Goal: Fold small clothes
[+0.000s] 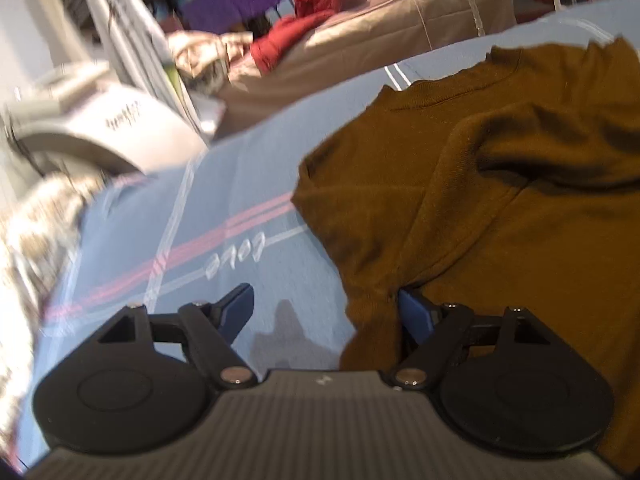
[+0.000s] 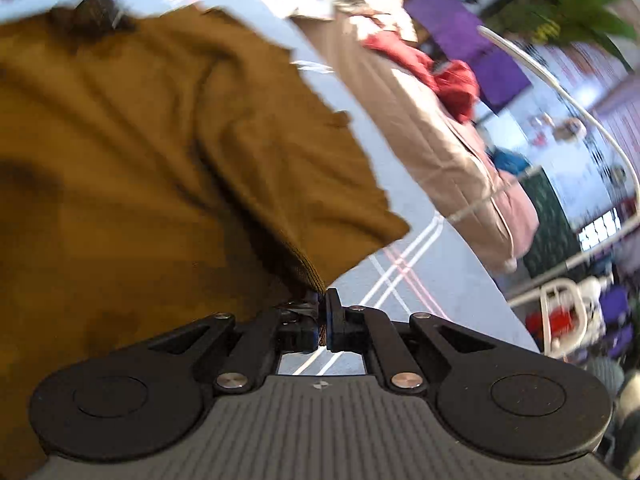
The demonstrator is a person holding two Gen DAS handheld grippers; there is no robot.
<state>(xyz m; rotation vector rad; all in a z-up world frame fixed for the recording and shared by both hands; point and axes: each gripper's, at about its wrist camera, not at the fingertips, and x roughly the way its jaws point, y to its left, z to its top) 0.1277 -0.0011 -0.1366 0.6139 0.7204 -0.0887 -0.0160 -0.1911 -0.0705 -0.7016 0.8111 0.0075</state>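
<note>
A brown knit top lies on a light blue striped cloth surface, partly folded over itself. My left gripper is open at the top's lower left edge; a flap of the fabric hangs between the fingers against the right blue pad. In the right wrist view the same brown top fills the left side. My right gripper is shut on a ribbed edge of the top and holds it up above the blue surface.
A beige cushion or bag with a red garment on it lies beyond the blue surface. A white rounded object and patterned fabric sit at the left. Cluttered room behind.
</note>
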